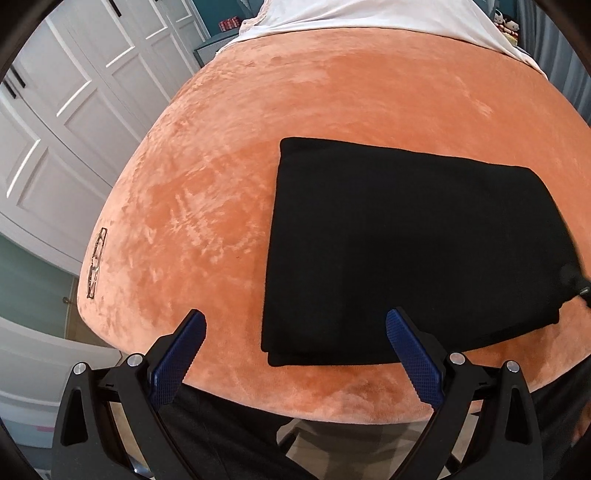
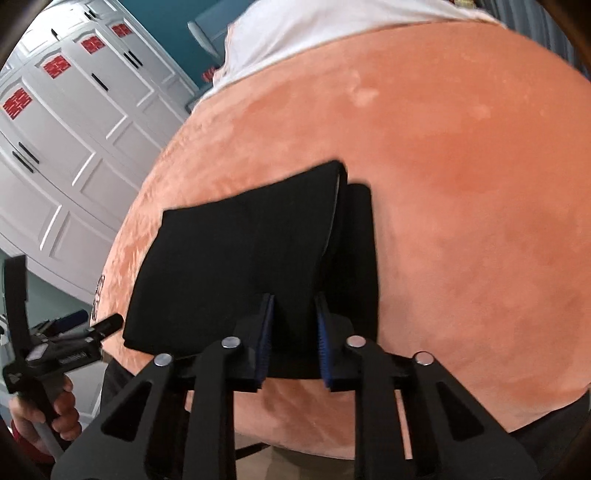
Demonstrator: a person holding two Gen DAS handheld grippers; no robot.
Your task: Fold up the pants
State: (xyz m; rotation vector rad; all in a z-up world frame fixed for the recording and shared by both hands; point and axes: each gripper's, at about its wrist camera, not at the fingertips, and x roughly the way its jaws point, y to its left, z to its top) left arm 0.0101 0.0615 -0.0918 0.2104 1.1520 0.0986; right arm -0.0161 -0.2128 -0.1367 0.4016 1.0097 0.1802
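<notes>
The black pants [image 1: 406, 251] lie folded into a flat rectangle on the orange plush bed cover [image 1: 229, 192]. My left gripper [image 1: 295, 321] is open and empty, just off the pants' near left corner. In the right wrist view the pants [image 2: 229, 266] have their right edge lifted. My right gripper [image 2: 294, 301] has its blue pads close together around that near right edge; the frame is blurred. The left gripper also shows in the right wrist view [image 2: 110, 323], at the pants' left edge.
White panelled wardrobe doors [image 1: 74, 122] stand to the left of the bed. White bedding [image 1: 369, 18] lies at the far end. The bed's near edge [image 1: 332, 406] runs just in front of my grippers. A hand [image 2: 55, 410] holds the left gripper's handle.
</notes>
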